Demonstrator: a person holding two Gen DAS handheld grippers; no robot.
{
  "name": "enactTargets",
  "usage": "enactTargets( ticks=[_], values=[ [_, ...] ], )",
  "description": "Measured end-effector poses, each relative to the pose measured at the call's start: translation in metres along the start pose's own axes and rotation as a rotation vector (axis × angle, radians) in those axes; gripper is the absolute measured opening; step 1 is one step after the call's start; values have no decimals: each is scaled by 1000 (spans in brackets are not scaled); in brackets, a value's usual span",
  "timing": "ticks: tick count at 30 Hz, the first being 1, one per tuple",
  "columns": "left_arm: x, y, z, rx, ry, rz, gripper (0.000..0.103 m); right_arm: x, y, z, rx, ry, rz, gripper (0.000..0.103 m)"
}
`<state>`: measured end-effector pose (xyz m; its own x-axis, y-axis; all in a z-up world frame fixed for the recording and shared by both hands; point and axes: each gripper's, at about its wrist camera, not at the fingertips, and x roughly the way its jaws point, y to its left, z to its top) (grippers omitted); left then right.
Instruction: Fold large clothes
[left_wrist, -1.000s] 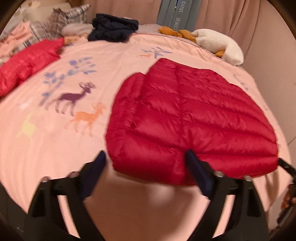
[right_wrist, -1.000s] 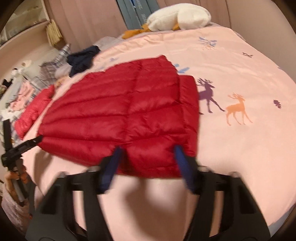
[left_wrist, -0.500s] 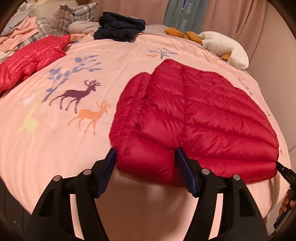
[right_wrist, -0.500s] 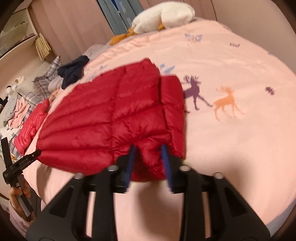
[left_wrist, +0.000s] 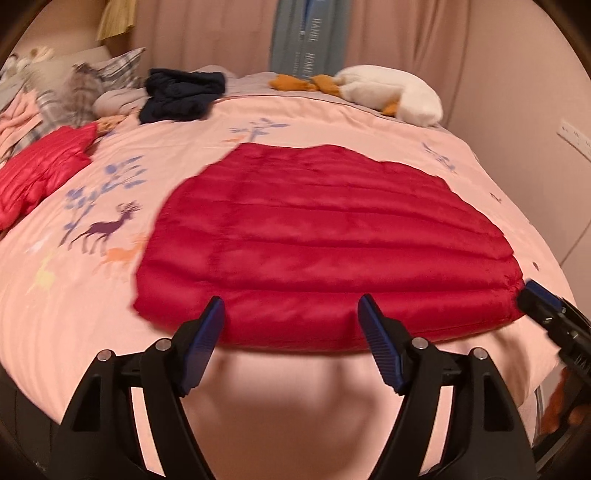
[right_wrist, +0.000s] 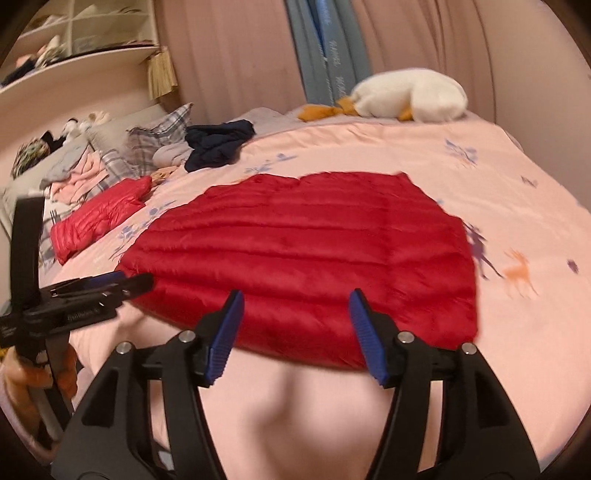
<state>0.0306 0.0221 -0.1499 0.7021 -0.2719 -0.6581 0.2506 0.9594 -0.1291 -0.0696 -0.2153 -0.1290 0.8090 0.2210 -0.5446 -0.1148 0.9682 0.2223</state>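
Note:
A red quilted down jacket (left_wrist: 325, 243) lies folded and flat on the pink bedspread (left_wrist: 280, 406); it also shows in the right wrist view (right_wrist: 303, 251). My left gripper (left_wrist: 291, 325) is open and empty at the jacket's near edge. My right gripper (right_wrist: 295, 317) is open and empty, at the same near edge. The right gripper's tip shows at the jacket's right corner in the left wrist view (left_wrist: 543, 299). The left gripper shows at the jacket's left corner in the right wrist view (right_wrist: 92, 288).
A second red down jacket (left_wrist: 40, 170) lies at the far left. A dark navy garment (left_wrist: 181, 96), plaid and pink clothes (right_wrist: 88, 166) and a white plush goose (left_wrist: 388, 92) lie along the bed's far side. Shelves (right_wrist: 74, 48) and curtains stand behind.
Both grippers let go of the jacket's near edge and opened wide, drawing back slightly. The jacket now lies flatter and squarer across the bed.

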Motion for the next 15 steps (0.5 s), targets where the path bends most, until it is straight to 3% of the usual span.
enactTargets(
  ticks=[3, 8, 15],
  values=[
    [9, -19, 1, 45, -23, 21, 75, 24, 10, -2, -29, 31, -35, 61],
    [41, -31, -6, 102, 51, 57, 75, 58, 7, -14, -55, 128, -69, 61],
    [30, -27, -9, 86, 52, 34, 75, 36, 7, -10, -17, 108, -37, 61]
  ],
)
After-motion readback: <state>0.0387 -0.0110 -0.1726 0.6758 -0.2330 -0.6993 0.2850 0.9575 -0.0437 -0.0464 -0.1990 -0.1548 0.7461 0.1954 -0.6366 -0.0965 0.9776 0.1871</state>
